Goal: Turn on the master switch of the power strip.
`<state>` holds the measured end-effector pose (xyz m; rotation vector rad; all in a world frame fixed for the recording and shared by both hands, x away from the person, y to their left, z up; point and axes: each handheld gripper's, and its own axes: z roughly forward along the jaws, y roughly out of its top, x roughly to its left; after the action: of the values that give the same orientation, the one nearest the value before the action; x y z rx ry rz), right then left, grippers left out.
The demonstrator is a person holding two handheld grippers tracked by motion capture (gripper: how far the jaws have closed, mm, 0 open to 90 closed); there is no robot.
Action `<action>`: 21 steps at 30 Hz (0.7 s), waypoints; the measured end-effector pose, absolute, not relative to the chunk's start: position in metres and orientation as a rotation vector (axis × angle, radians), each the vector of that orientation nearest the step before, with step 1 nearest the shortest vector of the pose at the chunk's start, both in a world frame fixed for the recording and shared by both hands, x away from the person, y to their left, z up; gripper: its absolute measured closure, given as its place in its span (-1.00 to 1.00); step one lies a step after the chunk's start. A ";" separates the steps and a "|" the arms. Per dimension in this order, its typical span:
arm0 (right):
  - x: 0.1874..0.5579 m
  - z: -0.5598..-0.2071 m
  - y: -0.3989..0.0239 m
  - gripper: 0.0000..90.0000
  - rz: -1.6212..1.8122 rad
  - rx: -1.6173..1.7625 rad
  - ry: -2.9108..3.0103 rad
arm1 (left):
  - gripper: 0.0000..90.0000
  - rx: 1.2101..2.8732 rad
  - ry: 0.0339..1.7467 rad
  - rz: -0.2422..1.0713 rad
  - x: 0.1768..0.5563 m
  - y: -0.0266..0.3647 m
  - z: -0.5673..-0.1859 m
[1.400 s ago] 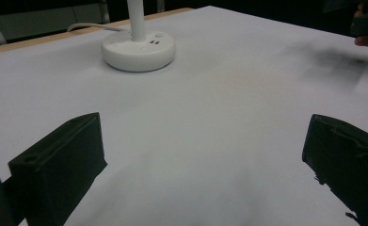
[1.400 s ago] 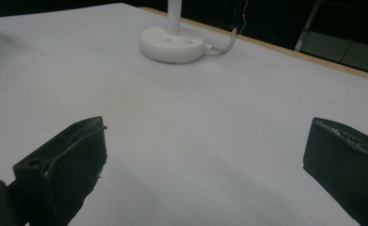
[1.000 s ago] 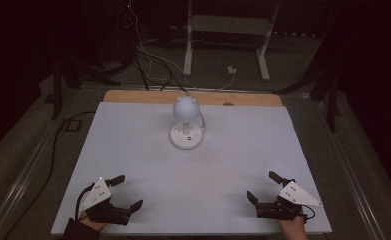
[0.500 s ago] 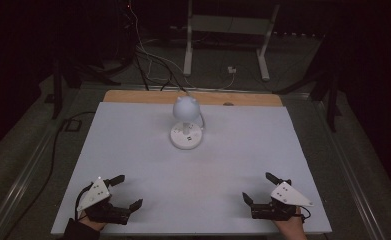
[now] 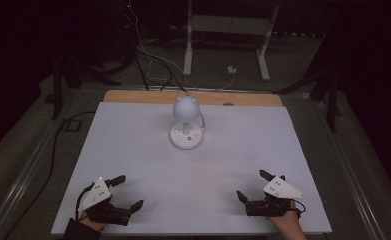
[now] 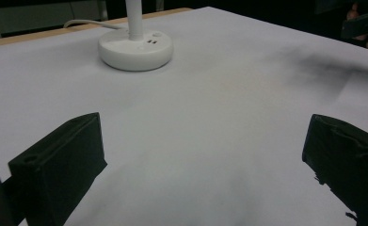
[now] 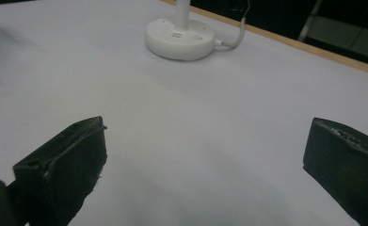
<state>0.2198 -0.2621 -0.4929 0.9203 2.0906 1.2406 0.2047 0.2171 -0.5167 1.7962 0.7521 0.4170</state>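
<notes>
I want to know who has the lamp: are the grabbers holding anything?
Nothing: left gripper and right gripper are open, far from the lamp.

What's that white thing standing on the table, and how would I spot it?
Look at the big white table, toward its far edge by the wooden strip. A small white desk lamp stands there alone, with a round flat base, a thin stem and a rounded shade, and a cord trailing off the back. Both black grippers sit far from it at the near edge.
</notes>
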 end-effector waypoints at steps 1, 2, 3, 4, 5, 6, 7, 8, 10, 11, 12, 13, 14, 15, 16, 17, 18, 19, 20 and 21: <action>0.220 -0.491 -0.261 -1.00 1.245 0.927 2.104 | -1.00 1.797 0.751 0.417 0.205 0.217 -0.517; 0.221 -0.489 -0.261 -1.00 1.240 0.923 2.111 | -1.00 1.796 0.750 0.419 0.205 0.217 -0.516; 0.222 -0.488 -0.260 -1.00 1.236 0.920 2.118 | -1.00 1.796 0.750 0.419 0.205 0.217 -0.516; 0.223 -0.486 -0.259 -1.00 1.241 0.919 2.128 | -0.99 1.795 0.752 0.419 0.204 0.218 -0.516; 0.223 -0.486 -0.259 -1.00 1.241 0.919 2.128 | -1.00 1.795 0.752 0.419 0.204 0.218 -0.516; 0.224 -0.485 -0.258 -1.00 1.237 0.915 2.135 | -1.00 1.795 0.752 0.418 0.204 0.218 -0.516; 0.226 -0.482 -0.256 -1.00 1.238 0.907 2.146 | -1.00 1.795 0.752 0.417 0.204 0.218 -0.516; 0.227 -0.481 -0.254 -1.00 1.240 0.906 2.152 | -1.00 1.792 0.752 0.417 0.204 0.218 -0.516; 0.228 -0.478 -0.252 -1.00 1.245 0.896 2.156 | -1.00 1.792 0.752 0.415 0.205 0.218 -0.516; 0.228 -0.478 -0.252 -1.00 1.245 0.896 2.156 | -1.00 1.792 0.754 0.414 0.204 0.218 -0.516; 0.230 -0.475 -0.250 -1.00 1.246 0.888 2.153 | -1.00 1.792 0.753 0.414 0.204 0.218 -0.516; 0.231 -0.474 -0.249 -1.00 1.251 0.889 2.151 | -0.99 1.792 0.752 0.413 0.204 0.218 -0.516; 0.232 -0.472 -0.248 -1.00 1.256 0.884 2.146 | -0.99 1.792 0.752 0.413 0.204 0.218 -0.516; 0.232 -0.472 -0.248 -1.00 1.256 0.884 2.146 | -0.99 1.791 0.752 0.411 0.204 0.218 -0.516; 0.234 -0.468 -0.247 -1.00 1.270 0.883 2.138 | -1.00 1.791 0.753 0.411 0.204 0.218 -0.516; 0.235 -0.466 -0.247 -1.00 1.272 0.885 2.136 | -1.00 1.791 0.752 0.412 0.204 0.218 -0.516; 0.236 -0.464 -0.246 -1.00 1.275 0.885 2.134 | -1.00 1.791 0.753 0.409 0.204 0.218 -0.516; 0.236 -0.464 -0.246 -1.00 1.275 0.885 2.134 | -1.00 1.791 0.753 0.409 0.204 0.218 -0.516; 0.237 -0.463 -0.246 -1.00 1.278 0.885 2.131 | -1.00 1.790 0.752 0.411 0.204 0.218 -0.516; 0.240 -0.460 -0.245 -1.00 1.279 0.876 2.134 | -1.00 1.789 0.754 0.409 0.204 0.218 -0.516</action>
<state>0.2396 -0.2451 -0.4602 0.8760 2.1339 1.2786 0.2044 0.2181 -0.5160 1.7894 0.7536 0.4095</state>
